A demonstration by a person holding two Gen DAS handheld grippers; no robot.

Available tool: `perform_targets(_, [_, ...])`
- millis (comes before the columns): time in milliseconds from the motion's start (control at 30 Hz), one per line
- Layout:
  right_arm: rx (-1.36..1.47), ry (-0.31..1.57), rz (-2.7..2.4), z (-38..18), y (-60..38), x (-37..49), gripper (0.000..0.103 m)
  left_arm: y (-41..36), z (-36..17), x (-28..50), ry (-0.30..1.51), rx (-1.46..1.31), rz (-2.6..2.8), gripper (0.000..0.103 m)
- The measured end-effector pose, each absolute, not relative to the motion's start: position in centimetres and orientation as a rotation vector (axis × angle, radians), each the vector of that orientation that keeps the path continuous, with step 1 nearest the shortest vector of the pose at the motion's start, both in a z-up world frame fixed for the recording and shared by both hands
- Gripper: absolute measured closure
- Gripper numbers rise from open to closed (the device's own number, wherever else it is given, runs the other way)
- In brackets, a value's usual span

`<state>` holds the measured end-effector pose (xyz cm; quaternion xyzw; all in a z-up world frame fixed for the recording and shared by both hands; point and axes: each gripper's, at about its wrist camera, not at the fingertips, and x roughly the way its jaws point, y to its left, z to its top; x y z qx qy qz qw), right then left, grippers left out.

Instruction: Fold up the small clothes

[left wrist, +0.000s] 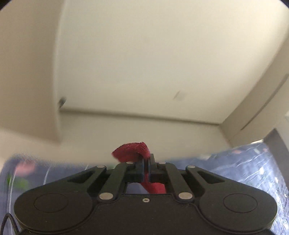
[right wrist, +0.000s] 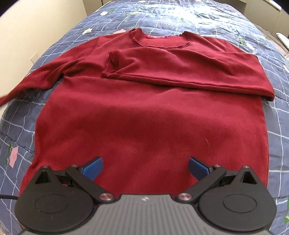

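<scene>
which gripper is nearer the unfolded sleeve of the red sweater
Left. The left gripper is shut on red sleeve fabric, lifted off the bed. The right gripper hangs open over the sweater near its hem, away from that sleeve.

— Where does my left wrist camera look from?

— From just behind my left gripper (left wrist: 146,163), tilted up off the quilt (left wrist: 243,162), which fills only the lower edge; mostly it faces the cream wall (left wrist: 135,63) beyond the quilt, blurred.

— And my right?

— Behind my right gripper (right wrist: 145,169), pitched steeply down and close over the near hem of the red sweater (right wrist: 144,117), looking along the quilt (right wrist: 180,16) toward its far end.

— What do they share?

— The quilt, the wall beyond it, and red cloth of the sweater (left wrist: 132,150).
</scene>
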<state>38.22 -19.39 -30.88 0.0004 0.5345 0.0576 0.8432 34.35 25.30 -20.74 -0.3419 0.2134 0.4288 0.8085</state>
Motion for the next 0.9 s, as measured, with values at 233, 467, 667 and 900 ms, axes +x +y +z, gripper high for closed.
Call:
perform_targets(233, [0.003, 1.124, 0.138, -30.6, -19.3, 38.2, 0.000, 27.6, -14.6, 39.8, 0.316, -0.622, 0.741, 0.100])
perform_targets(467, [0.016, 1.104, 0.144, -30.1, -19.7, 38.1, 0.000, 21.3, -11.1, 44.3, 0.275, -0.549, 0.484, 0.100])
perform_targets(667, [0.043, 1.092, 0.107, -29.8, -21.7, 37.9, 0.000, 13.4, -9.7, 47.6, 0.272, -0.534, 0.255, 0.100])
perform_targets(900, [0.079, 1.064, 0.048, -29.1, -26.1, 38.0, 0.000, 3.1, -11.8, 51.5, 0.369, -0.481, 0.047, 0.100])
